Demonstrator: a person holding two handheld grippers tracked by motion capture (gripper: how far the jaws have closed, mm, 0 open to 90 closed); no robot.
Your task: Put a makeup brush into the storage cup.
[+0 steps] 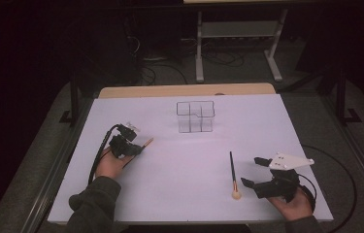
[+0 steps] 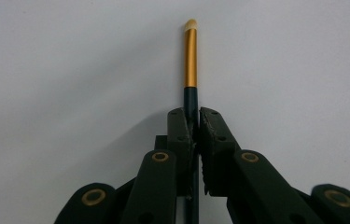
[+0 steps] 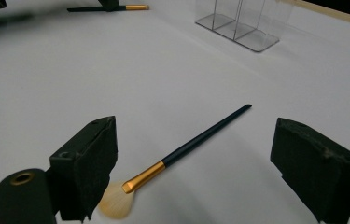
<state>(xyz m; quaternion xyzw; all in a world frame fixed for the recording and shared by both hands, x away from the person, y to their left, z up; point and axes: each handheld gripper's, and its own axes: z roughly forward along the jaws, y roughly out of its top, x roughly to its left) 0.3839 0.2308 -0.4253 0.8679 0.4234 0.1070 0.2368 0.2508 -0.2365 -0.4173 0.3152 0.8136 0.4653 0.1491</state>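
A slim brush [image 2: 190,56] with a gold ferrule and a small pale tip points away from me, and my left gripper [image 2: 195,116] is shut on its dark handle. In the high view this gripper [image 1: 136,147] sits at the left of the white table [image 1: 170,194], with the slim brush [image 1: 146,142] sticking out to the right. A second brush [image 3: 186,147] with a black handle, gold ferrule and fluffy pale head lies flat on the table. My right gripper [image 3: 205,158] stands wide open around its head end. From above, the right gripper [image 1: 251,171] is just right of that brush [image 1: 231,170].
A clear acrylic organizer [image 1: 195,116] with several compartments stands upright at the back middle of the table, also seen far off as the organizer [image 3: 238,23]. A wooden strip [image 1: 184,90] runs along the table's far edge. Dark floor, cables and a metal stand lie beyond.
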